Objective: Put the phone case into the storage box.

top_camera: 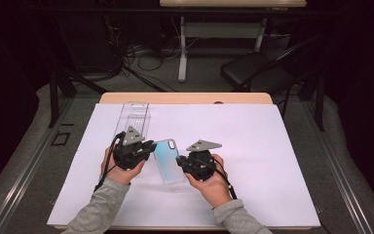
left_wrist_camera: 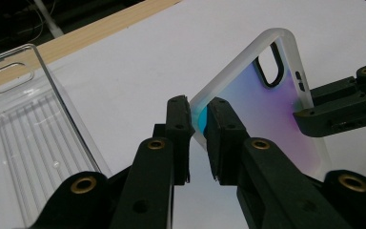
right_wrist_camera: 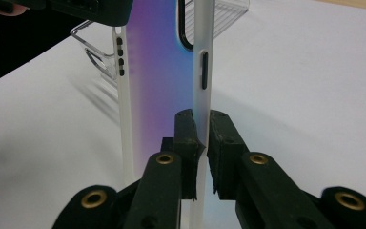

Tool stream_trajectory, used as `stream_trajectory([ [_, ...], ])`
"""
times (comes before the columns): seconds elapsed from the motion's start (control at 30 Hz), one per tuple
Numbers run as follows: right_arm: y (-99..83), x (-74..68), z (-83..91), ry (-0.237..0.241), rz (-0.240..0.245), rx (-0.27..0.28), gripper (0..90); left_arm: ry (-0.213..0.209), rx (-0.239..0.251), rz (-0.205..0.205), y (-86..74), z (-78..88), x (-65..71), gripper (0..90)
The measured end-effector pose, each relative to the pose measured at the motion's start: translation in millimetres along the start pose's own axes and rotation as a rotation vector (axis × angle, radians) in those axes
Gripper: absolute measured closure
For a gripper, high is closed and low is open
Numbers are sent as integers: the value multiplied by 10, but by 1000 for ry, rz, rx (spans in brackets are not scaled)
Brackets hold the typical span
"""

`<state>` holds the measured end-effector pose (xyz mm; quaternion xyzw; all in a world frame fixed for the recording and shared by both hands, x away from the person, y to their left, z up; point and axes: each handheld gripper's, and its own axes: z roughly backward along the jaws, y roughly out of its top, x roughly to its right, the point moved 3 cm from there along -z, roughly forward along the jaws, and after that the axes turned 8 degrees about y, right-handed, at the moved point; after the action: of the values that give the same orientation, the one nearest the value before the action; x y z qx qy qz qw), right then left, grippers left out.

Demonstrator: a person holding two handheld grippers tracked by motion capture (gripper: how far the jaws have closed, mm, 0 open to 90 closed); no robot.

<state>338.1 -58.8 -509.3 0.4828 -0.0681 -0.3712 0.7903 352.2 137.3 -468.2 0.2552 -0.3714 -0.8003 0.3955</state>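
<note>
White sheet [top_camera: 253, 161] spread across the wooden table [top_camera: 185, 98], giving a plain working surface. Clear plastic tray [top_camera: 132, 117] lying flat at far left of the sheet, just beyond the left gripper [top_camera: 148, 148], apart from the work; ribbed floor and camera-shaped cutout suggest packaging for the case, probably set aside. Phone case [top_camera: 168, 161], iridescent blue to purple with frosted rim, held between both tongs near the sheet's middle. Left gripper clamped on one long rim of the case, jaws pinching the frosted edge. Right gripper [top_camera: 181, 162] clamped likewise on the opposite long rim, below the side-button slot [right_wrist_camera: 204, 70]. Opposed pinches on both rims likely meant to steady the thin, flexible shell and keep it from twisting. Whether lifted clear of the sheet: cannot tell.
</note>
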Motion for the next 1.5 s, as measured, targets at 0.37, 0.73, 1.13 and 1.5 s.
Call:
stream_trajectory([
  [0.37,0,8,-5,5,-10,8,775,-2,2,1,-1,-2,-7,803],
  [0.73,15,14,9,4,9,36,657,13,5,1,-5,1,-47,802],
  [1.13,61,53,65,-8,37,76,563,30,1,-8,-20,-66,-102,802],
  [1.5,117,106,117,-21,86,94,529,49,10,-8,-24,-73,-193,802],
])
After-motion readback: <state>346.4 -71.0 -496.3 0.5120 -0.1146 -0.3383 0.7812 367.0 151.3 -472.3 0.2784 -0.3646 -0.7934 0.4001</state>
